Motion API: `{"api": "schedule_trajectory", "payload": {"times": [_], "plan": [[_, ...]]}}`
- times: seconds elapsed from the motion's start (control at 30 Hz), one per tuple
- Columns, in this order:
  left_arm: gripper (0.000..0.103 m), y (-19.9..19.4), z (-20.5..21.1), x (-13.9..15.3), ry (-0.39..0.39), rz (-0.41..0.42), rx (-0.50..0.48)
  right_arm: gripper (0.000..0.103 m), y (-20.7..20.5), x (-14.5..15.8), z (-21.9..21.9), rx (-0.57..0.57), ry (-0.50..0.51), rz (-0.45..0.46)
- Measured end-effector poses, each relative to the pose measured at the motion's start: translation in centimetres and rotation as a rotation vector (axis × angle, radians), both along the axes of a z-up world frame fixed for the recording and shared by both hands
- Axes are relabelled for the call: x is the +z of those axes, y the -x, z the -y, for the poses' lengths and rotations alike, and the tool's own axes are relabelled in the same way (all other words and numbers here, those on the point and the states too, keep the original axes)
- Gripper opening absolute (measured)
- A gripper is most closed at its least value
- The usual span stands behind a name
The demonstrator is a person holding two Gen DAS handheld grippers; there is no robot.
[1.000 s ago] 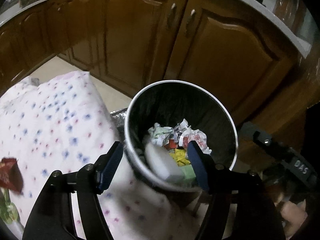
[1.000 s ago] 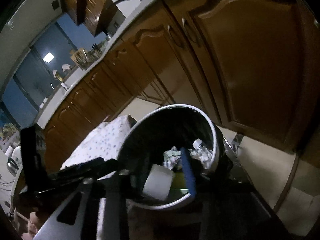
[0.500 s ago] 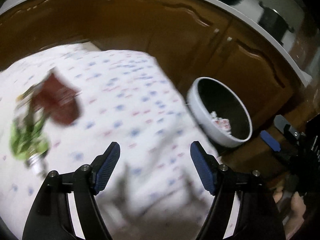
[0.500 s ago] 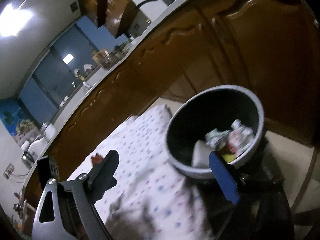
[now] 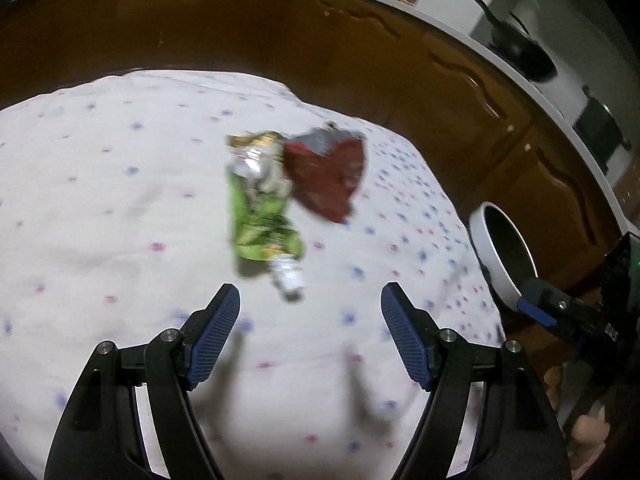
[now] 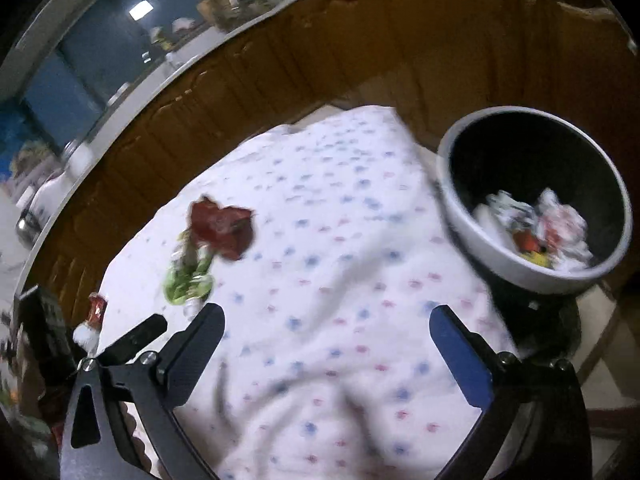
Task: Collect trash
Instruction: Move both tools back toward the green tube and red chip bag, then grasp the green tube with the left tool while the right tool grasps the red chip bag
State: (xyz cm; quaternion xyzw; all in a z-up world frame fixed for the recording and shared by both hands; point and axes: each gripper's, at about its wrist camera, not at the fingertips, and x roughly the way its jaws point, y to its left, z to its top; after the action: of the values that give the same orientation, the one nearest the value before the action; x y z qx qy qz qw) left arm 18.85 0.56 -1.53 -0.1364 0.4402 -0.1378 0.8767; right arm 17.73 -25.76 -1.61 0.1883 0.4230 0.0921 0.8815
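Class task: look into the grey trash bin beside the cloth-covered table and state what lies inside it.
Inside the trash bin lie crumpled white printed papers, a red scrap and a yellow scrap. Whatever sits beneath that pile, and the bin's bottom, is covered.
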Motion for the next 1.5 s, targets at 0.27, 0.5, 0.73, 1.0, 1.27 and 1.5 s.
{"api": "schedule_trajectory", "payload": {"times": [0.27,0.5,0.73,1.0,1.27,1.5], "plan": [[0.075,-1.0,-4.8,-0.2,0.010,-0.003,0.098,0.103,-3.0,0.1,-3.0,0.084,-0.181,0.106],[0.075,-3.2,-5.9,-1.0,0.032,-0.030,0.093,0.103,-7.3,0.4,-6.5,0.149,-0.137,0.080],[0.075,-5.2,-5.8,-1.8,0.049,-0.028,0.075,0.101,-11.8,-0.7,-9.3,0.166,-0.085,0.068],[0.073,-7.9,-4.7,-2.8,0.080,-0.060,0.028,0.073,-14.0,-2.9,-10.5,0.169,-0.083,0.011],[0.014,-9.1,-2.9,-3.7,0.060,-0.077,-0.031,0.035,-12.5,-3.6,-8.1,0.144,-0.122,0.008],[0.006,-8.5,-2.1,-3.0,0.054,-0.039,-0.054,0.031,-10.1,-3.5,-5.0,0.100,-0.159,0.023]]}}
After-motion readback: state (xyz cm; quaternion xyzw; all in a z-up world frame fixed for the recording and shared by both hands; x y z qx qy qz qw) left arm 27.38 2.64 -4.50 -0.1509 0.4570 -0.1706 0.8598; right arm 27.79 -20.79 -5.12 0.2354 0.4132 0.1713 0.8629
